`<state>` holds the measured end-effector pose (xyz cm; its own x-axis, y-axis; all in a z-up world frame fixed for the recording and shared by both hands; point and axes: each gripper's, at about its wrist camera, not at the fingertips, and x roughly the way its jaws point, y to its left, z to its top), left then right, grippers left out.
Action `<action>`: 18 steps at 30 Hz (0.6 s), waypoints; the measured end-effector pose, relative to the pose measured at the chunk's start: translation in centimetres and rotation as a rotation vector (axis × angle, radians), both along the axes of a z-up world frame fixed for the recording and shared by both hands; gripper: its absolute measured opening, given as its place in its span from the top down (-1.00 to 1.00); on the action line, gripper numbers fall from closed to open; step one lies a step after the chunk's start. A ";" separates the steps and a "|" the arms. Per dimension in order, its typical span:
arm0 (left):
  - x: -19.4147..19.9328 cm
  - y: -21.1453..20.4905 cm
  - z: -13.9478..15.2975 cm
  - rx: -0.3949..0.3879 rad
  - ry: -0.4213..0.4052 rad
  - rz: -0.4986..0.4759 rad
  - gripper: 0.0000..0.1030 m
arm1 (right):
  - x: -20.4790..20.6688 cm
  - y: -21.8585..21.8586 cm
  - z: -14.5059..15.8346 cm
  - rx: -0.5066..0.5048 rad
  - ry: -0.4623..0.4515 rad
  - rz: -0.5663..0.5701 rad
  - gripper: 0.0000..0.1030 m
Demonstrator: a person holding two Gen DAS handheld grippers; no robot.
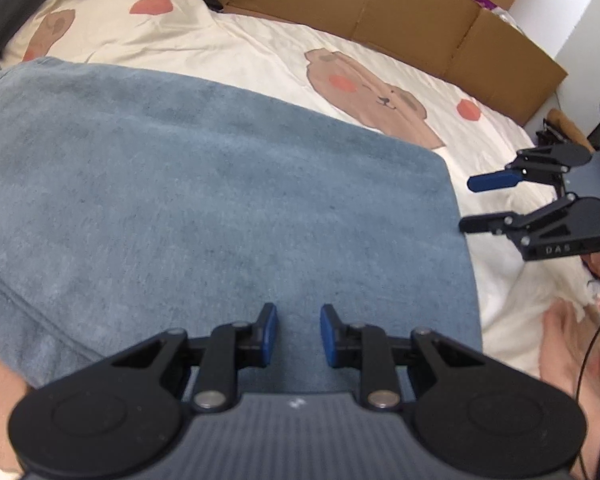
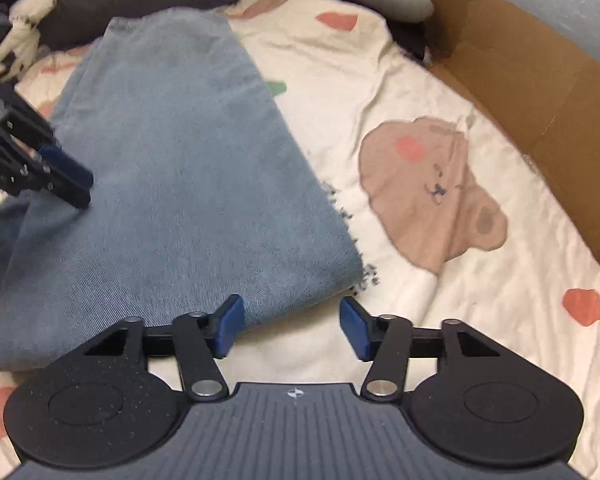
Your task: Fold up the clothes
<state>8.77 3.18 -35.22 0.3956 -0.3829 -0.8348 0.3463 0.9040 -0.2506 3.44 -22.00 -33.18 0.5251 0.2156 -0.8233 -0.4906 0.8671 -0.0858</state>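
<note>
On the bed [image 2: 440, 288], over a cream sheet printed with bears, we are working on a pair of blue jeans [image 2: 188, 184] that are lying flat, already doubled lengthwise as far as we can judge, with a frayed hem [image 2: 352, 236] pointing toward the cardboard box [image 2: 512, 72].

Our left claw [image 1: 298, 334] is hovering over the denim with its pads a little apart and nothing between them; whether they are touching the cloth we cannot tell. Our right claw [image 2: 291, 326] is standing spread at the near corner of the jeans, one pad over the denim edge and the other over the bare sheet, pinching nothing.

We are judging this to be the moment between folds: the cloth is laid out and no edge is being gripped yet. The next move is calling for the right claw to dip onto that near corner and pinch every layer together, while the left finds a matching hold, so both can carry the end across evenly.
</note>
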 end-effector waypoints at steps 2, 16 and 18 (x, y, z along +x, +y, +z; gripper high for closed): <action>-0.1 0.1 0.5 -0.021 -0.004 0.009 0.52 | 0.0 -0.3 0.7 0.042 -0.017 -0.016 0.03; 2.5 -4.8 1.7 0.036 -0.009 -0.161 0.52 | 3.3 -2.8 -2.6 0.120 -0.032 -0.127 0.54; 2.3 -5.6 1.3 0.037 -0.007 -0.180 0.52 | 3.3 -3.0 -2.7 0.117 -0.031 -0.120 0.54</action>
<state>11.05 -2.38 -33.97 0.3291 -0.4171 -0.8472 0.5051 0.8358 -0.2153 6.77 -24.98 -35.86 0.5777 0.2429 -0.7792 -0.3812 0.9245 0.0056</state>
